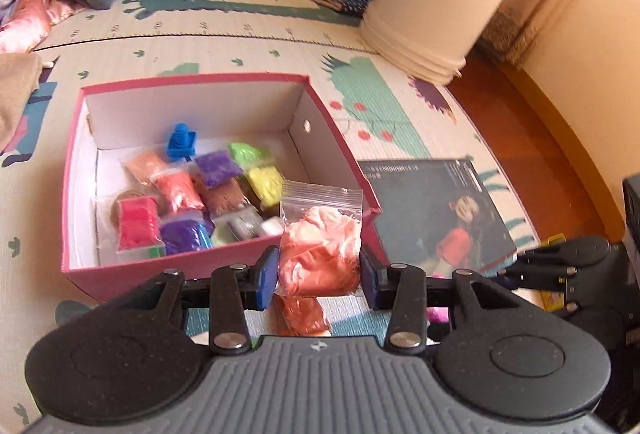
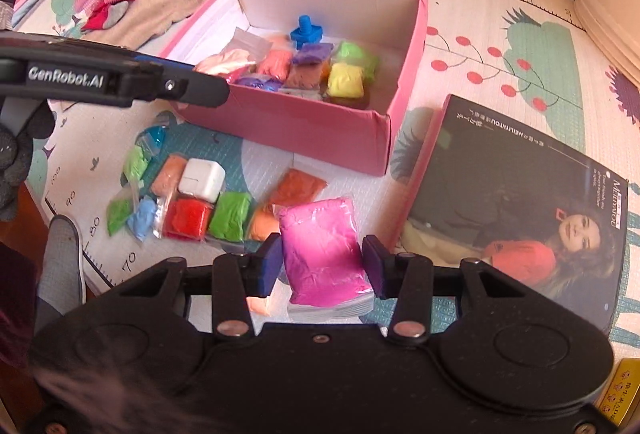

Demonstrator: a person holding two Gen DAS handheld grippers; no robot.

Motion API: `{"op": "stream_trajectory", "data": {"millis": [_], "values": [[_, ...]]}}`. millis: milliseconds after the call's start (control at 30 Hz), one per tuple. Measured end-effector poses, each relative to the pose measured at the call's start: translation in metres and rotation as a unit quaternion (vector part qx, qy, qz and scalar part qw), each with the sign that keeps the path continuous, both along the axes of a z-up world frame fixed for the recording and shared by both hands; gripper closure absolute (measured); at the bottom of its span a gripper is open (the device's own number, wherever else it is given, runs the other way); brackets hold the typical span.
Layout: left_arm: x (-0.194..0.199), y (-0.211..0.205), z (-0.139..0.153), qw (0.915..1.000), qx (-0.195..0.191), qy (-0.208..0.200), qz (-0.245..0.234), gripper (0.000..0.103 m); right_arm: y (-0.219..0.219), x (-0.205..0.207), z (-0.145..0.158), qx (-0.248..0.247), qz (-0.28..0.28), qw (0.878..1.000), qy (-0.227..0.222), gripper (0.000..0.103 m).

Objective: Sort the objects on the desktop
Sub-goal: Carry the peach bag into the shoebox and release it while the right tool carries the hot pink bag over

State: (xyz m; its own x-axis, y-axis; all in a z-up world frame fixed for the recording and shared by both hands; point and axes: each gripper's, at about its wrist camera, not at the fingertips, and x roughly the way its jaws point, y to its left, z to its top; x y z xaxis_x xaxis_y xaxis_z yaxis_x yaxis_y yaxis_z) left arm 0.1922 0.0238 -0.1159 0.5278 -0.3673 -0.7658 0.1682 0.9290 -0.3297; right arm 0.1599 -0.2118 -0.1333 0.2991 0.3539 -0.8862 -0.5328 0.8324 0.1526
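Here, a salmon clay bag was clamped in the left gripper just before the pink box; a magenta clay bag was gripped by the right gripper, short of that box.

My left gripper clamps an orange clay bag btwn both fingers, just above the near wall of the pink box, w/ coloured clay bags inside. Box lid beside it, right.

Both claws point steeply down, left claw and right claw each clamped shut.
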Motion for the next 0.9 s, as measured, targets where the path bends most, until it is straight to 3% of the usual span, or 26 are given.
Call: {"op": "stream_trajectory", "data": {"millis": [100,400,567,900], "values": [[0.011,0.019,0.002,0.9987,-0.016,-0.006,0.047,0.062,0.007,0.005,0.009,0.016,-0.002,1.000,-0.006,0.060],[0.050,0.067,-0.010,0.9882,0.001,-0.010,0.153,0.062,0.017,0.020,0.021,0.047,-0.012,0.999,-0.021,0.060],[0.071,0.084,-0.025,0.9834,0.009,0.004,0.181,0.062,0.023,0.030,0.026,0.062,-0.015,0.998,-0.027,0.060],[0.100,0.089,-0.061,0.9813,0.030,0.041,0.186,0.062,0.036,0.050,0.027,0.080,-0.009,0.996,-0.026,0.060]]}}
